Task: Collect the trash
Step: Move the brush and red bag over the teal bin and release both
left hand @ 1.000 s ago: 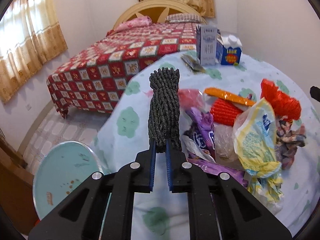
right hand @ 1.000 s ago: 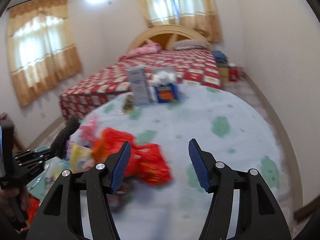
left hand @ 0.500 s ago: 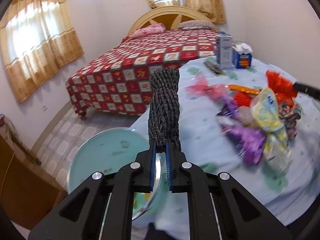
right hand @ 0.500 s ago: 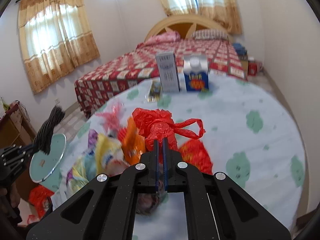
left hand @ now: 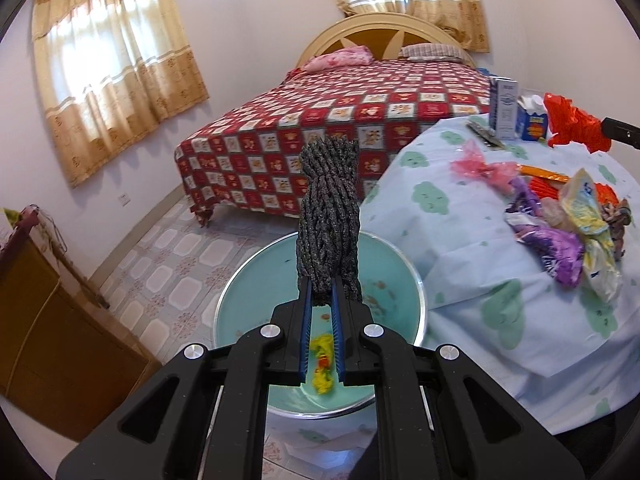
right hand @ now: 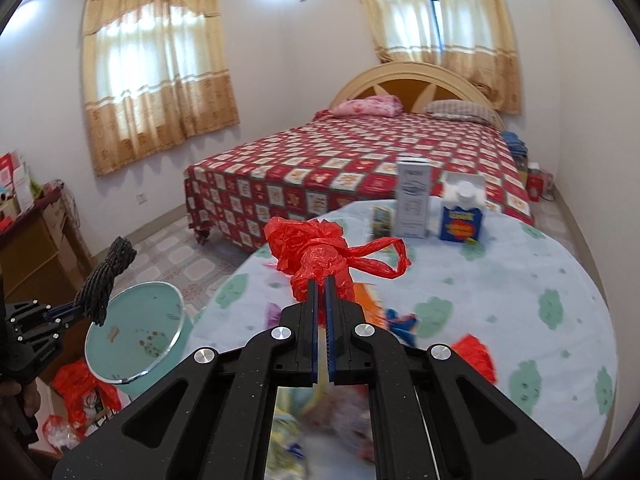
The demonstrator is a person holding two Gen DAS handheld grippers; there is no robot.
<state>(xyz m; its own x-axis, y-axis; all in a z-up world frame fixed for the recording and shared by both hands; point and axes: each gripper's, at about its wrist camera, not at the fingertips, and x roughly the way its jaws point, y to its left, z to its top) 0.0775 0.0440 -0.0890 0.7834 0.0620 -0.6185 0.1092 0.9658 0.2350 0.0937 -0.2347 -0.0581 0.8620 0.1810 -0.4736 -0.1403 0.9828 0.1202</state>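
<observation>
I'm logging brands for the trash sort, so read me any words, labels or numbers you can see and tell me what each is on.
None can be read for certain.
Tall grey carton: print too small to read.
Blue carton: yellow lettering on a red patch, too blurred to read.
Yellow wrapper: blue logo, unreadable.
Purple wrapper: no legible text.

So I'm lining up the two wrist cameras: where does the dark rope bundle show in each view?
Left wrist: the dark rope bundle stands upright at centre, clamped in the left gripper above the teal bin.
Right wrist: the bundle sits at the far left edge, tilted, beside the bin.
Shared landmark: the red checked bed.
</observation>
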